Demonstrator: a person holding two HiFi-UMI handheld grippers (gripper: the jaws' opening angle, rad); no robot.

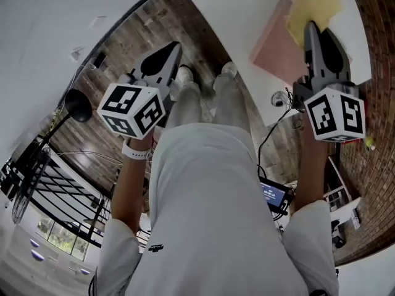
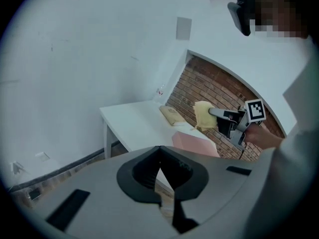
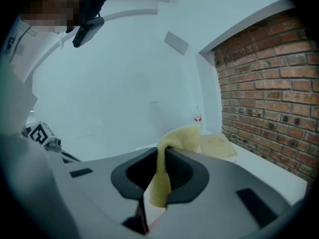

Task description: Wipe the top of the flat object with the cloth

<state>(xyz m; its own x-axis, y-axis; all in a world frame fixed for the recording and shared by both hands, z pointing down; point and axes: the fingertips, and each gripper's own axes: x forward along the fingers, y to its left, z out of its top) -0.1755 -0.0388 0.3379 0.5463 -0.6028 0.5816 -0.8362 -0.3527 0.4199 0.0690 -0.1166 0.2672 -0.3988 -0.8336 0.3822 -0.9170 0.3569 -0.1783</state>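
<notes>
Cloth (image 3: 180, 135) clamped in right gripper (image 1: 311, 32) jaws above white table (image 2: 130, 122), brick wall (image 3: 269, 83) beside; left gripper (image 1: 173, 49) closed.

The person wears a white T-shirt (image 1: 210, 214), seemingly grey trousers (image 1: 213, 103); left claw (image 1: 172, 50) grey.

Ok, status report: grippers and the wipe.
Left gripper shut, empty, off the table. Right gripper shut on yellow cloth, held above pink flat board, not touching. Board top looks bare.
</notes>
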